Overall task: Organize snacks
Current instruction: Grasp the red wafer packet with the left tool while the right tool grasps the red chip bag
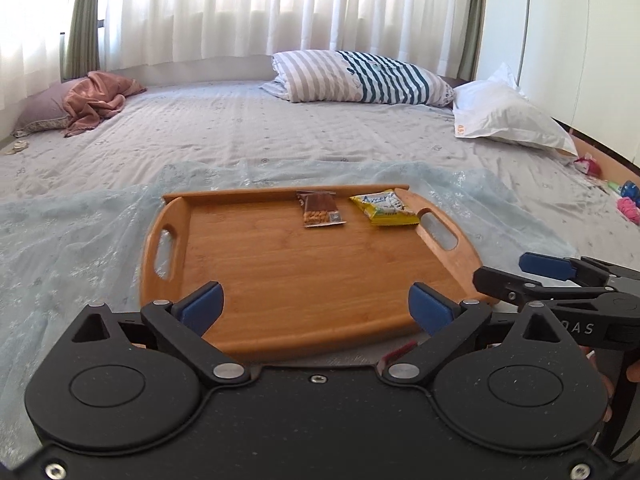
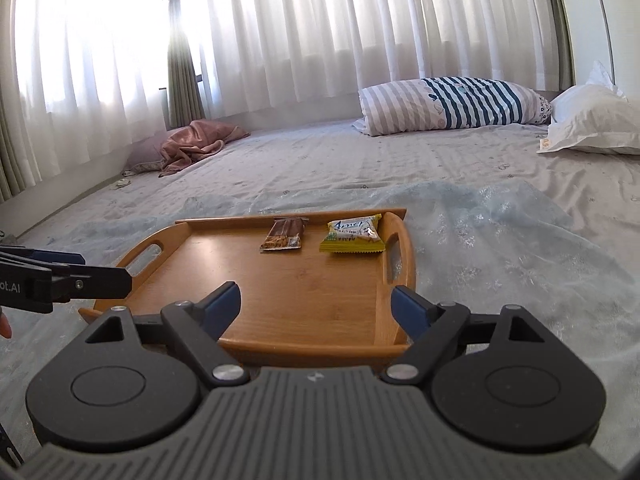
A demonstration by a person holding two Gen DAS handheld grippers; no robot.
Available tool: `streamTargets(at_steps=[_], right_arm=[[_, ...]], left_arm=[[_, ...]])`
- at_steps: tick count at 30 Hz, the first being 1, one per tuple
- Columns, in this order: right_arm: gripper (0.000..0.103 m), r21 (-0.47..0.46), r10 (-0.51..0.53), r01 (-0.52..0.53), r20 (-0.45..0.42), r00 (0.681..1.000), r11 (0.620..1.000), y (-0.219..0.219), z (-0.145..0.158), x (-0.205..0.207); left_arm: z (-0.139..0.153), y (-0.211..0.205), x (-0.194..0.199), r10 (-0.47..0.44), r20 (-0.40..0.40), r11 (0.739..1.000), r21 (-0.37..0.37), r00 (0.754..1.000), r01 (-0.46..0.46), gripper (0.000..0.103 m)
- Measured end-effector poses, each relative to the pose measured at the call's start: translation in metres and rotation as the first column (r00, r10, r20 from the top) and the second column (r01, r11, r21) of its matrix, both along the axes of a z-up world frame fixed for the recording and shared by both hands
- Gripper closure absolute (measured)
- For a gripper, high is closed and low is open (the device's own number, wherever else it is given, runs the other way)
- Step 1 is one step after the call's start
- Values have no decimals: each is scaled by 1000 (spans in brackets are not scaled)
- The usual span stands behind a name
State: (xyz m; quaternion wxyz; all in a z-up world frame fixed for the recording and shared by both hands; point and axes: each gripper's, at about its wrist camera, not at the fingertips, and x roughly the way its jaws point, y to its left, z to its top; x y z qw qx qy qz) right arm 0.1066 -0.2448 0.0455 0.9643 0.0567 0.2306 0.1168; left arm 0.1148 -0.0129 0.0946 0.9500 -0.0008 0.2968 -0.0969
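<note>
A wooden tray with two cut-out handles lies on a pale blue cloth on the bed. At its far edge lie a brown snack packet and, to its right, a yellow snack packet. My left gripper hovers over the tray's near edge, open, nothing between its blue pads. My right gripper hovers over the near right part of the tray, also open and empty. Each gripper shows at the side of the other's view: the right gripper, the left gripper.
A striped pillow and a white pillow lie at the far side of the bed. A pink cloth is bunched at the far left. Small colourful items sit by the right bed edge. Curtains hang behind.
</note>
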Motion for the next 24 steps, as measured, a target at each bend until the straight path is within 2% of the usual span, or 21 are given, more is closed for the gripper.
streamTargets(at_steps=[8, 15, 20, 24], right_arm=[[11, -1, -39, 39, 12, 999, 999, 1, -13, -35], [10, -39, -19, 21, 52, 998, 999, 18, -17, -67], [10, -70, 7, -2, 73, 997, 998, 34, -22, -87], [10, -91, 26, -18, 81, 996, 996, 46, -25, -101]], left_arm=[[-16, 25, -42, 52, 1, 999, 12, 999, -52, 3], [-31, 45, -73, 112, -8, 994, 20, 994, -111, 3], [-42, 57, -86, 163, -15, 986, 42, 987, -162, 3], [-47, 65, -88, 191, -32, 981, 47, 981, -190, 8]])
